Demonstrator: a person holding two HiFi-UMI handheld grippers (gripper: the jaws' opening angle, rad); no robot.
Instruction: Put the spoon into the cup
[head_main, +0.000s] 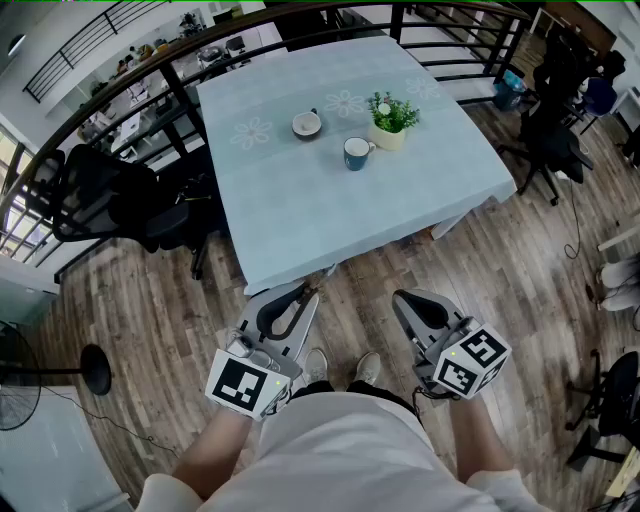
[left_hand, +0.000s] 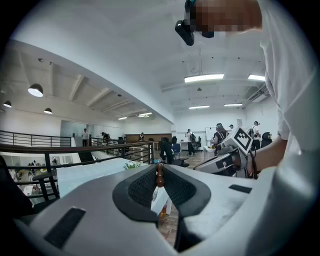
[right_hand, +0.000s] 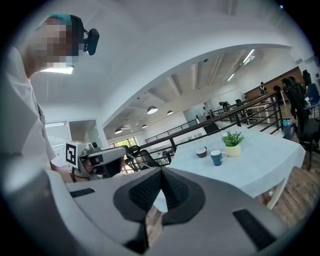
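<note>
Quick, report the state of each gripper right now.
The left gripper: closed on what looks like the spoon, a thin brown handle between its fingers.
The right gripper: closed, fingers together, holding nothing.

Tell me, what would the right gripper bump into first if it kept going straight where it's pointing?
Probably the near edge of the blue-clothed table. The right gripper, jaws shut and empty, points at it across open air. Depth is unclear, so it might land on the tabletop instead.
</note>
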